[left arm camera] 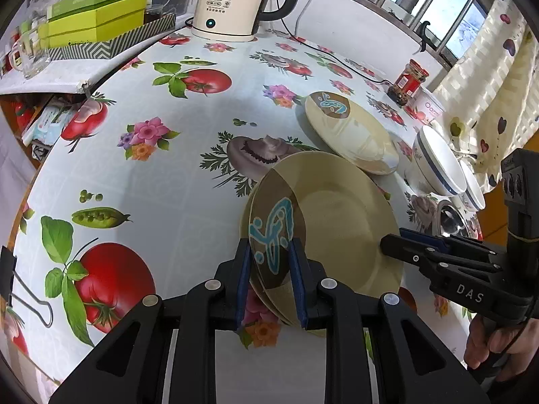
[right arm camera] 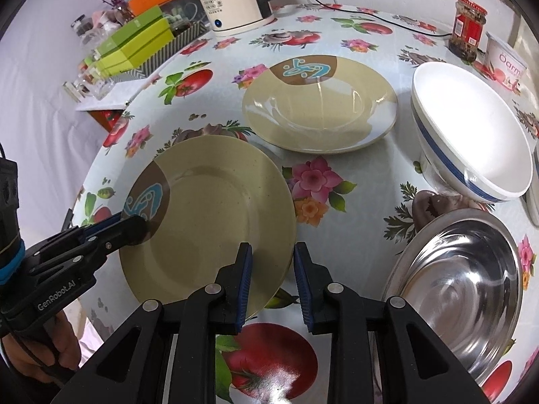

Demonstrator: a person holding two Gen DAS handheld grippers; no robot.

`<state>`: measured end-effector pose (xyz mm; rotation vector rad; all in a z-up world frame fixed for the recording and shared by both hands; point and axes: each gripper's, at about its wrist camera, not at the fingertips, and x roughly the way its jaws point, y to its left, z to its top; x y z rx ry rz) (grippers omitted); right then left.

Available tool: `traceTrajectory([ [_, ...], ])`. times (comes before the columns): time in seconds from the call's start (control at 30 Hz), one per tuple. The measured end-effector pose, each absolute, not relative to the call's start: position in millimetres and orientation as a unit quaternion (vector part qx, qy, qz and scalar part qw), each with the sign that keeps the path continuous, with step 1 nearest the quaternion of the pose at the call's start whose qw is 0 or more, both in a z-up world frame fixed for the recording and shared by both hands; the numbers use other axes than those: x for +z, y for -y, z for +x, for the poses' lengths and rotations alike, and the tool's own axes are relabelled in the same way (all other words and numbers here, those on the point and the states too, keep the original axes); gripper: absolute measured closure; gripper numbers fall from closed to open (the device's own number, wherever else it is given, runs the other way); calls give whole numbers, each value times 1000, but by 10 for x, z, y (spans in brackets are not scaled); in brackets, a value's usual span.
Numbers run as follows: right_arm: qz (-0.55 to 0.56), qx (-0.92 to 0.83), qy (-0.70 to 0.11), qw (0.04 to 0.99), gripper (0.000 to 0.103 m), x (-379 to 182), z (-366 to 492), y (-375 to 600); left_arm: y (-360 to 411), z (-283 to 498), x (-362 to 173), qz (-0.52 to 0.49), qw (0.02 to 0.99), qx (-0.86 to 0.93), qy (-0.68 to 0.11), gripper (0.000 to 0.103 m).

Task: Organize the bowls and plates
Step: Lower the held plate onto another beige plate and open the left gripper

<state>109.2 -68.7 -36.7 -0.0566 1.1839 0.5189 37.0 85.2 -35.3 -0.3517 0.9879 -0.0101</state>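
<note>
A beige plate [left arm camera: 337, 222] with a brown patch and a blue figure is held from both sides, seemingly a little above the table. My left gripper [left arm camera: 269, 252] is shut on its patterned rim, also visible in the right wrist view [right arm camera: 138, 227]. My right gripper [right arm camera: 273, 256] is shut on the opposite plain rim and enters the left wrist view from the right [left arm camera: 390, 245]. A second matching plate [right arm camera: 320, 104] lies flat further back. Stacked white bowls [right arm camera: 471, 134] with a blue stripe stand to its right.
A steel dish [right arm camera: 454, 286] lies at the near right beside the bowls. A kettle [left arm camera: 232, 3], green boxes [left arm camera: 97, 17], a red-lidded jar [right arm camera: 468, 27] and a white cup [right arm camera: 505, 60] line the back of the flowered tablecloth [left arm camera: 161, 175]. A binder clip [left arm camera: 13, 282] grips the left table edge.
</note>
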Motion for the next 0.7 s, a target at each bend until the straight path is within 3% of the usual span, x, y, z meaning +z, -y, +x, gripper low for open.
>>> traceTrajectory([
  [0.7,-14,244,-550,799,72,-378,1115,709,-886,367,-370,-164,871,-5,-463,76],
])
